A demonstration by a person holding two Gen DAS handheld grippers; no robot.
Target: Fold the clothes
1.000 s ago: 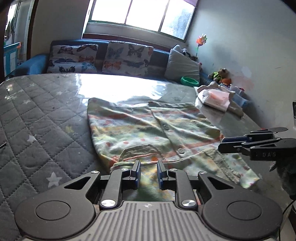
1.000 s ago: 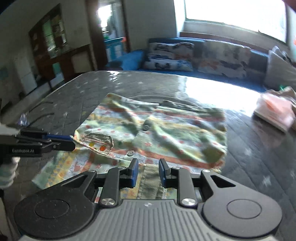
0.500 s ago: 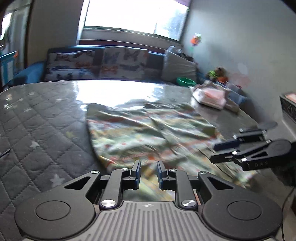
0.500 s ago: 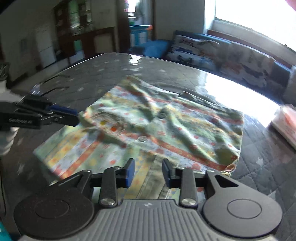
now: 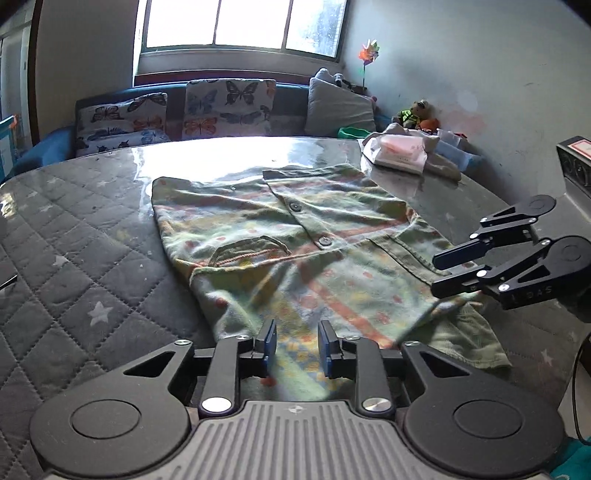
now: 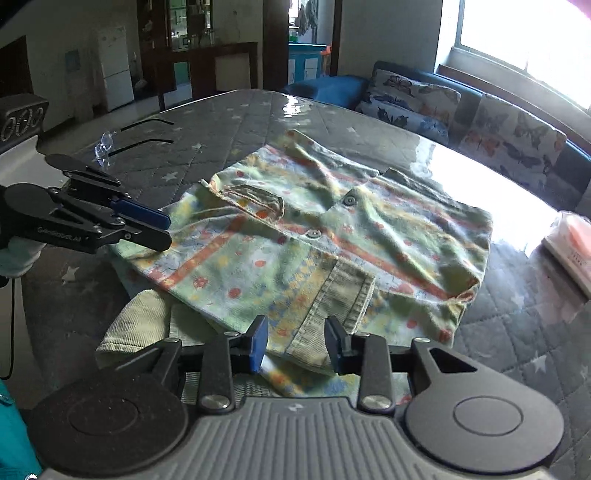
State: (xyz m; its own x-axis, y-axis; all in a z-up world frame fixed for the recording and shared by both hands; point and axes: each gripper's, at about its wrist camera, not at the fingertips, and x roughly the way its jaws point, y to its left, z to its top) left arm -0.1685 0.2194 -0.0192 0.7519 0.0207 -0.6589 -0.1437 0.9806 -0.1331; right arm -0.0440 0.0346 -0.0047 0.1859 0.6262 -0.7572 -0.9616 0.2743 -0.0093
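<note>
- While the left tool (image 5: 295, 345) opens over the hem, the patterned shirt (image 5: 295, 236) lies half-folded on the quilted tabletop (image 5: 74, 266).
- Right tool (image 6: 297, 345): jaws apart, gripping nothing.
- More folds remain, I'd say.

We see both wrist views looking down along their fingers, close above the near hem of the shirt (image 5: 295, 236), left facing the window (image 5: 240, 24), right the cabinets (image 6: 192, 40), sharing the shirt.
</note>
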